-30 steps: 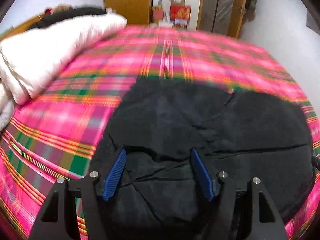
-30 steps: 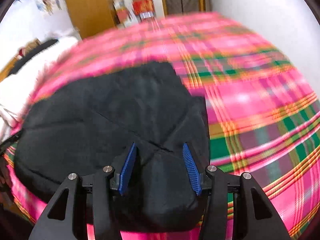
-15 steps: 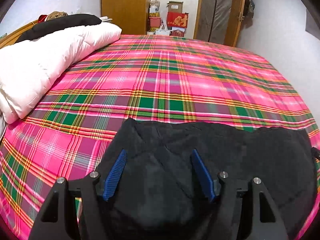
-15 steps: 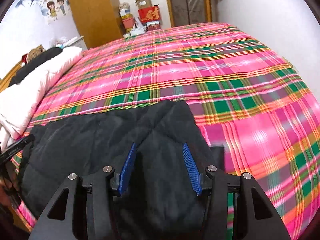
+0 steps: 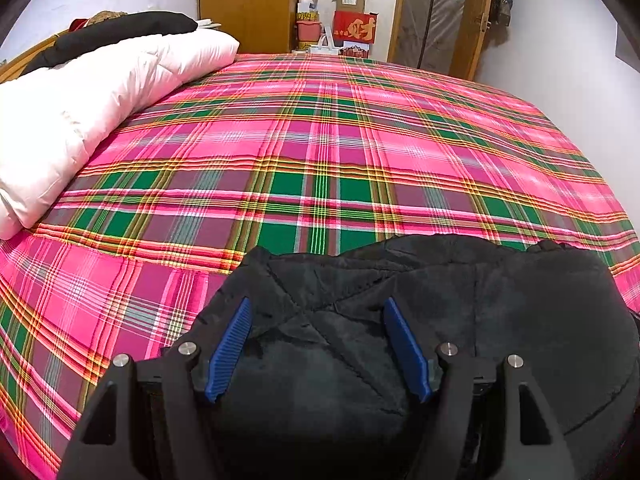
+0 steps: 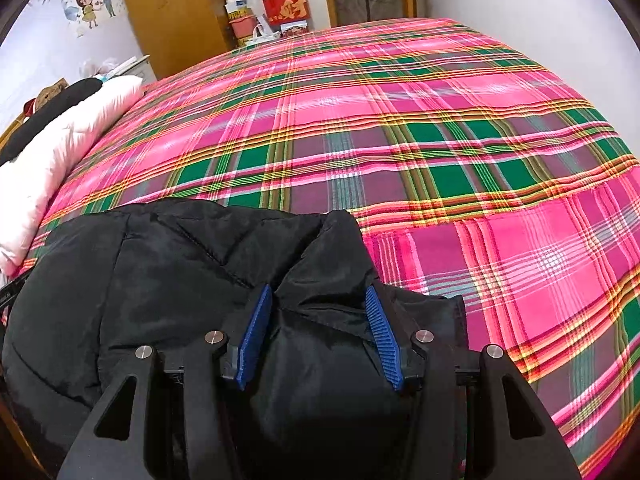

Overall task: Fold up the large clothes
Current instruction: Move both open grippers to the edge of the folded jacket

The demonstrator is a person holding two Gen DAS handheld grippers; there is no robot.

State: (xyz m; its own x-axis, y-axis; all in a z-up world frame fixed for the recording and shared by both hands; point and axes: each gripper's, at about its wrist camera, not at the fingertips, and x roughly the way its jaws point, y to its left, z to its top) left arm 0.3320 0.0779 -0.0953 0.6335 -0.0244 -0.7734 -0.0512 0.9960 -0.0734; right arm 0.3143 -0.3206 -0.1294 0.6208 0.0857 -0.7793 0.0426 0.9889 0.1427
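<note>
Off to the left of the jaws a pale pink quilt (image 5: 80,112) lies heaped along the side of the bed, with a black garment (image 5: 120,32) draped on top of it. Straight ahead of both grippers the pink and green plaid bedsheet (image 5: 320,152) stretches bare to the far end, where a wooden wardrobe (image 5: 244,0), a red box (image 5: 354,30) and stacked cartons stand against the wall. Nothing lies on the sheet between the jaws and that far end.

The black padded jacket (image 5: 480,300) sits bunched at the near edge of the bed. The left gripper (image 5: 318,344) has its blue pads spread wide with a thick fold of the jacket filling the gap between them, both pads against the cloth. The right gripper (image 6: 318,336) stands narrower, its pads pressed on a bulging fold near the jacket's right edge; the rest of the jacket spreads away to the left of those jaws.
</note>
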